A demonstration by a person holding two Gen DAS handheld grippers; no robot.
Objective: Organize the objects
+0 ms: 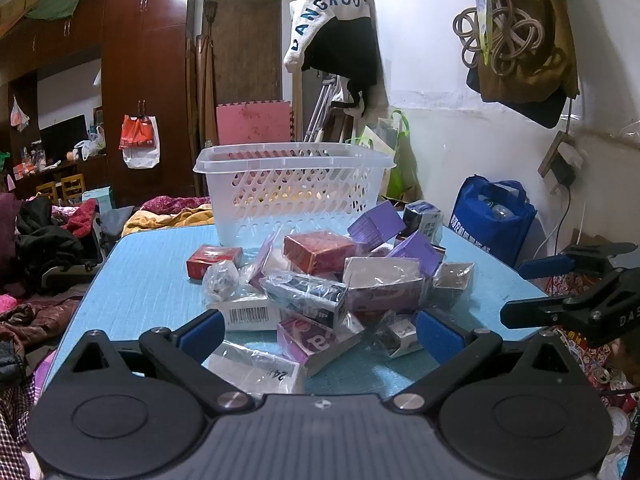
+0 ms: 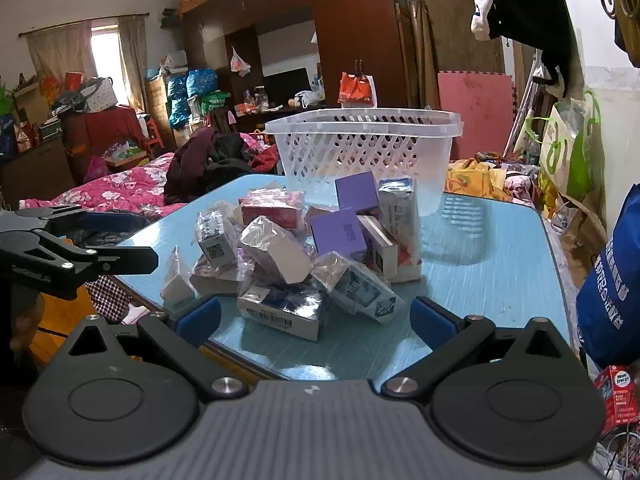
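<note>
A heap of small boxes (image 1: 320,276), many wrapped in clear plastic, lies in the middle of the light blue table (image 1: 152,280). Among them are a red box (image 1: 320,252) and purple boxes (image 2: 340,232). Behind the heap stands a white perforated basket (image 1: 296,192), also visible in the right wrist view (image 2: 360,148). My left gripper (image 1: 320,334) hovers open at the near edge of the heap, touching nothing. My right gripper (image 2: 316,320) is open too, just short of a barcoded box (image 2: 280,308). Each gripper shows at the side of the other's view, left (image 2: 140,240) and right (image 1: 516,292).
A blue shopping bag (image 1: 492,216) stands by the wall to the right of the table. Clothes and a pink quilt (image 2: 120,188) cover the bed on the left. A red carton (image 2: 618,396) lies on the floor at the right. Dark wardrobes (image 1: 148,80) line the back.
</note>
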